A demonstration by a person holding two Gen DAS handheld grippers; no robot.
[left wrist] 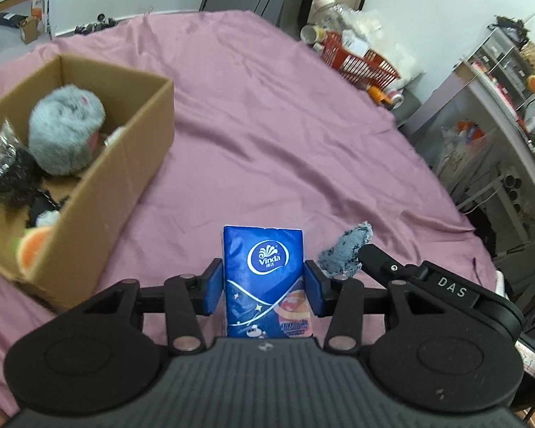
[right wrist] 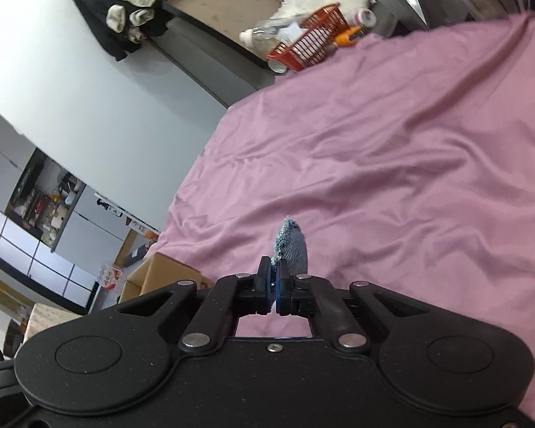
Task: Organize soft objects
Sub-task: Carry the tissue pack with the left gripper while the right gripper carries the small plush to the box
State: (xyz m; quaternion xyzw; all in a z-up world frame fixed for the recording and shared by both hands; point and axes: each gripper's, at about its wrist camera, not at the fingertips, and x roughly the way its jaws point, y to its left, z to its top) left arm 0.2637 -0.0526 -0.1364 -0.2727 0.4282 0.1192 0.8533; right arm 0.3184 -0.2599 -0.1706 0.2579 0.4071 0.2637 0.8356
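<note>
My left gripper (left wrist: 264, 285) is shut on a blue Vinda tissue pack (left wrist: 265, 274), held upright above the pink cloth (left wrist: 267, 125). My right gripper (right wrist: 274, 285) is shut on a small grey-blue fuzzy cloth piece (right wrist: 291, 249); the same piece (left wrist: 344, 251) shows in the left wrist view just right of the tissue pack, pinched at the tip of the right gripper (left wrist: 365, 255). An open cardboard box (left wrist: 132, 164) sits at the left on the cloth, holding a grey furry plush (left wrist: 66, 132), a black scrubby item (left wrist: 10, 178) and an orange-and-white soft toy (left wrist: 35, 242).
A red plastic basket (left wrist: 360, 60) with bottles and white stuffing stands at the far edge of the bed. Metal shelving (left wrist: 499, 107) with clutter lines the right side. In the right wrist view the box corner (right wrist: 160, 274) shows at the lower left, with cupboards behind.
</note>
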